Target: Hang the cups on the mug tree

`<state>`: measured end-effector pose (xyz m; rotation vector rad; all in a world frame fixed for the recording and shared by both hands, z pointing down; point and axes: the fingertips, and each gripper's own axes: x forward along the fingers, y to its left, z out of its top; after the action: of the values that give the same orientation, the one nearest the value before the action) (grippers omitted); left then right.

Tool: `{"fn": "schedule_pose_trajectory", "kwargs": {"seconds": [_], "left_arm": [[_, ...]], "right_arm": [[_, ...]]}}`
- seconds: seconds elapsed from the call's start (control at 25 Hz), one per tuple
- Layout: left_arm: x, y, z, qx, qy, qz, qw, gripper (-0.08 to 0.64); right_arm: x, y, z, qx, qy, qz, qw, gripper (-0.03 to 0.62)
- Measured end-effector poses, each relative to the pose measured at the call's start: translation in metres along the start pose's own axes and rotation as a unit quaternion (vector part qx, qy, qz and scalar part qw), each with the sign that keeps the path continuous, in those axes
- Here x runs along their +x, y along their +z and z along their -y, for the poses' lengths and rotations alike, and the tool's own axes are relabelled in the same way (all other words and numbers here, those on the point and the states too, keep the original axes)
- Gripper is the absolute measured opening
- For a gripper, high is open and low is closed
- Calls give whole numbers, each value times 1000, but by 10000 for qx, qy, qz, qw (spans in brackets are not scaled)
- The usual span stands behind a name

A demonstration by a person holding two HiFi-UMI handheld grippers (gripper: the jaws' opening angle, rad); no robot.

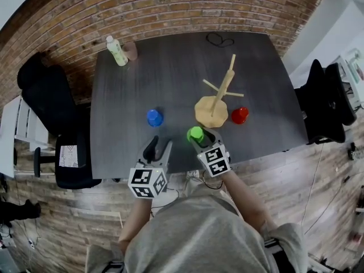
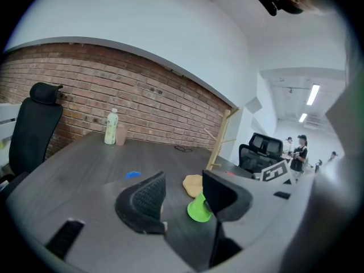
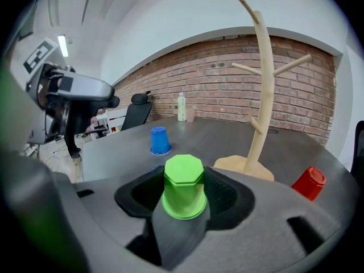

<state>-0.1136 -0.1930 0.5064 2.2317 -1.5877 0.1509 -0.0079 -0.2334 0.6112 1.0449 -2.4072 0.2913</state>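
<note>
A green cup (image 1: 195,133) stands upside down near the table's front edge, in front of the wooden mug tree (image 1: 212,110). My right gripper (image 1: 200,137) is around it, and in the right gripper view both pads touch the sides of the green cup (image 3: 183,186). A red cup (image 1: 239,115) lies on its side right of the tree's base. An upside-down blue cup (image 1: 154,117) stands to the left. My left gripper (image 1: 158,147) hovers open and empty at the front edge, left of the green cup (image 2: 198,209). The tree's pegs are bare.
A pale bottle (image 1: 117,51) and a brown cup (image 1: 131,50) stand at the dark table's (image 1: 170,67) far left corner. A black cable (image 1: 219,40) lies at the far edge. Black office chairs stand at the left (image 1: 51,112) and right (image 1: 327,101) sides.
</note>
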Motion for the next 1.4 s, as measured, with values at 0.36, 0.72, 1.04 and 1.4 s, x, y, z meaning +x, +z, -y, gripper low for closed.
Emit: {"fn": "schedule_pose_trajectory", "kwargs": {"seconds": [0.36,0.72,1.04,1.4], "left_arm": [[-6,6,11,42,-76,123,9999,195],[-9,11,21,87,-147,231,9996,195],[-10,15,29,109,-215,294,9993,195],[-5,18,29,115,-276,328,9990,195]], "right_arm": [[-27,32,4,-122,-147,296,9994,213],[-53,67,8,-287,-270,665,9970,213],[-75,98,11,-411,-296,928,9944,213],[-86,128,21,-551,-447,1161,9907,213]]}}
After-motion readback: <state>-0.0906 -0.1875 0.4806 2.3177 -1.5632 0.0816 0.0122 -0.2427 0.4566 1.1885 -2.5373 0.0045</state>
